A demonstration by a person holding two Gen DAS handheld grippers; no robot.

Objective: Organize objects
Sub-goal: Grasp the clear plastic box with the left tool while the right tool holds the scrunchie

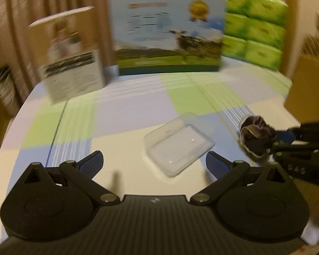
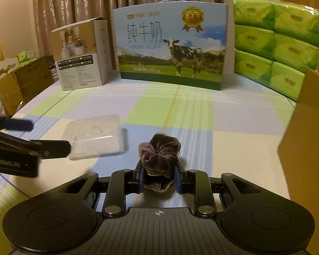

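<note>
A clear plastic box (image 1: 178, 146) lies open on the checked tablecloth, just ahead of my left gripper (image 1: 154, 163), which is open and empty. The box also shows in the right wrist view (image 2: 95, 137) at the left. My right gripper (image 2: 159, 179) is shut on a dark purple velvet scrunchie (image 2: 160, 155) and holds it just above the cloth, right of the box. In the left wrist view the scrunchie (image 1: 256, 135) and the right gripper (image 1: 284, 138) sit at the right edge.
At the back stand a small white product box (image 2: 80, 55), a milk carton with a cow picture (image 2: 172, 44) and a pack of green tissues (image 2: 276, 44). A brown cardboard box (image 2: 308, 131) stands at the right. More boxes (image 2: 21, 80) sit left of the table.
</note>
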